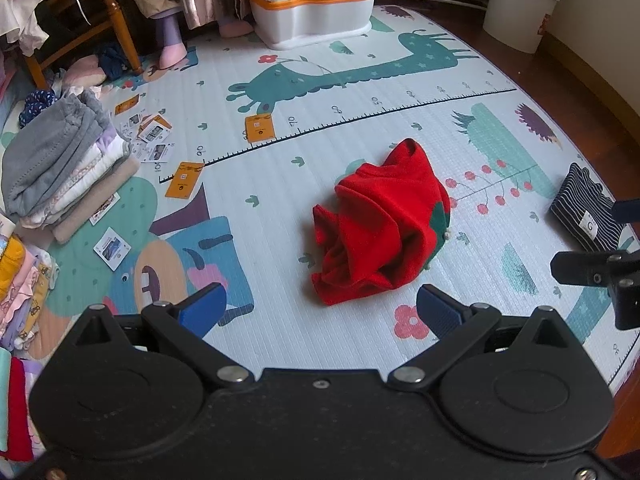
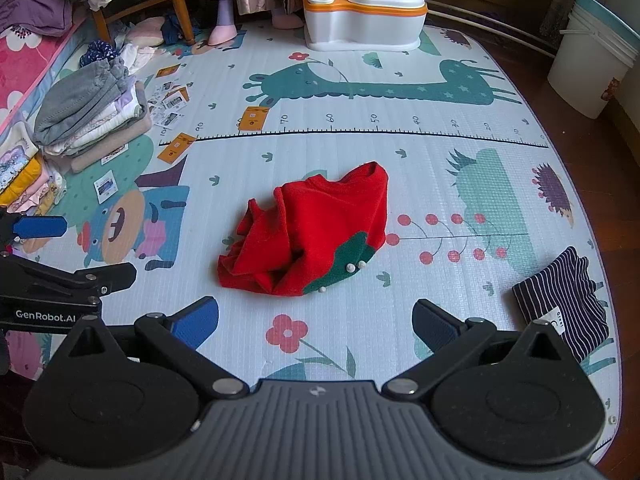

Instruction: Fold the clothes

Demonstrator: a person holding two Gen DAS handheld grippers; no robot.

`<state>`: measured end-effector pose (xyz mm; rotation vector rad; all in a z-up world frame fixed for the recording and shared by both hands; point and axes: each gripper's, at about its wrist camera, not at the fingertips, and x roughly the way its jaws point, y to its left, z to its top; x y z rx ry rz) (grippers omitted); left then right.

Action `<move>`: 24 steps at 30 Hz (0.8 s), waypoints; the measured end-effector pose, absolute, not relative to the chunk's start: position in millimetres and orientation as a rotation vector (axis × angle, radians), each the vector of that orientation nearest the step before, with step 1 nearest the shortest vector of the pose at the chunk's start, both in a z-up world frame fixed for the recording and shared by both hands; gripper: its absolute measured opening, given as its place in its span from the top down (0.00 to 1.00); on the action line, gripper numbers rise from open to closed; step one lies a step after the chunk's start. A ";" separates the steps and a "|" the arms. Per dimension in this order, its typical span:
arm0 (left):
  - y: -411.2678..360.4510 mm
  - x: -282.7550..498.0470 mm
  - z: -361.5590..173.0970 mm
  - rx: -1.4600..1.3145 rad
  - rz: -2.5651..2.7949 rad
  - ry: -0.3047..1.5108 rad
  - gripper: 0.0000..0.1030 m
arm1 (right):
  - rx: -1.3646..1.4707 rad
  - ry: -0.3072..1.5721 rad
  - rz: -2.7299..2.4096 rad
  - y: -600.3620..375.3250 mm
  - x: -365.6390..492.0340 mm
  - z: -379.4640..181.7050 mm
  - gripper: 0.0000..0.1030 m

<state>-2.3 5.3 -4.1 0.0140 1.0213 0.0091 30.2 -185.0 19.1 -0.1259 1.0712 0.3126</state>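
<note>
Both grippers, left gripper (image 1: pixel 320 308) and right gripper (image 2: pixel 316 320), hover with fingers spread wide and hold nothing. "GenRobot.AI" is written on the left one's body. Just ahead, a crumpled red garment (image 2: pixel 316 232) lies on the play mat (image 2: pixel 400 168), below its printed ruler numbered 10 to 90.

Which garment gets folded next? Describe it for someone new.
Start at the printed play mat; near its middle, below the ruler line, lies a crumpled red sweater. Unlike the striped navy piece and grey-topped stack, it has a green patch with white beads.
</note>
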 end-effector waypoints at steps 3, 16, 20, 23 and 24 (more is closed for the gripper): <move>5.5 -2.3 -4.3 0.012 0.009 1.022 0.00 | -0.126 1.070 0.312 -184.8 30.3 18.7 0.00; 5.6 -2.3 -5.3 0.012 0.003 1.026 0.00 | -0.131 1.070 0.310 -185.1 30.7 18.3 0.00; 5.0 -2.1 -5.4 0.014 0.002 1.025 0.00 | -0.130 1.070 0.309 -185.1 30.6 18.3 0.00; 4.1 -2.3 -5.6 0.014 0.000 1.026 0.00 | -0.131 1.071 0.309 -185.0 30.9 18.2 0.00; 3.8 -2.3 -5.9 0.014 -0.002 1.027 0.00 | -0.131 1.072 0.309 -184.9 31.1 18.1 0.00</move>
